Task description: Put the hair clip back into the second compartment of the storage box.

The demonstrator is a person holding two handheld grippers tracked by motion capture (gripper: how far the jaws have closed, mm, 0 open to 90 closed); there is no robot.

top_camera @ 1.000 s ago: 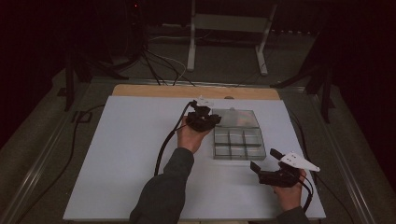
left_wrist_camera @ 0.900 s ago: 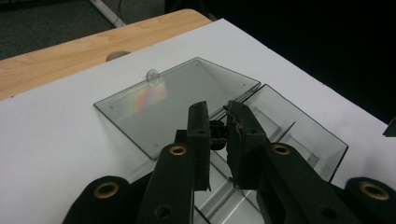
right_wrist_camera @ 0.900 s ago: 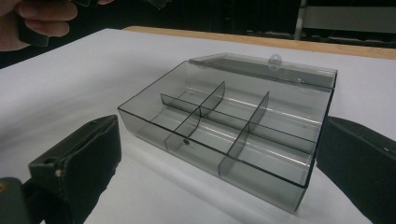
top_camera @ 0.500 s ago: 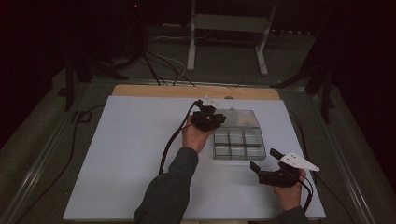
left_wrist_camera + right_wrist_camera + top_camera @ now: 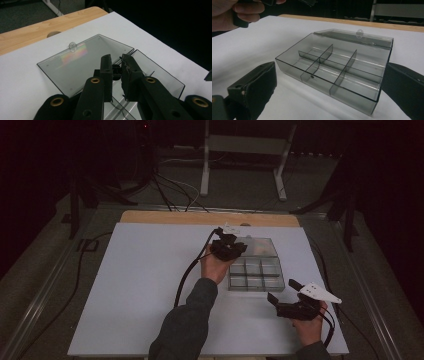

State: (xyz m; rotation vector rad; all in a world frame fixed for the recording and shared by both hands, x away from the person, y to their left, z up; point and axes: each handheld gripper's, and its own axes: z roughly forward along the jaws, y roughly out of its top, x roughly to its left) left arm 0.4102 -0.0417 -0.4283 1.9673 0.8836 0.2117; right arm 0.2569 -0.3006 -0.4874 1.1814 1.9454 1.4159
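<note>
Between left gripper point(image 5: 116, 71) jaws: small dark part point(image 5: 115, 71), pinched, mostly hidden, above box point(image 5: 160, 72). Right gripper point(image 5: 329, 95) spread wide.

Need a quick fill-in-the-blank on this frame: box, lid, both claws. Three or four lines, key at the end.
1. The clear box is split by dividers into ____ compartments.
2. Its lid lies ____, flat on the white table.
3. The left claw has its jaws nearly together over the box; the right claw has its jaws ____.
4. The compartments in the right gripper view look ____.

Missing words: six; open; open; empty
</note>
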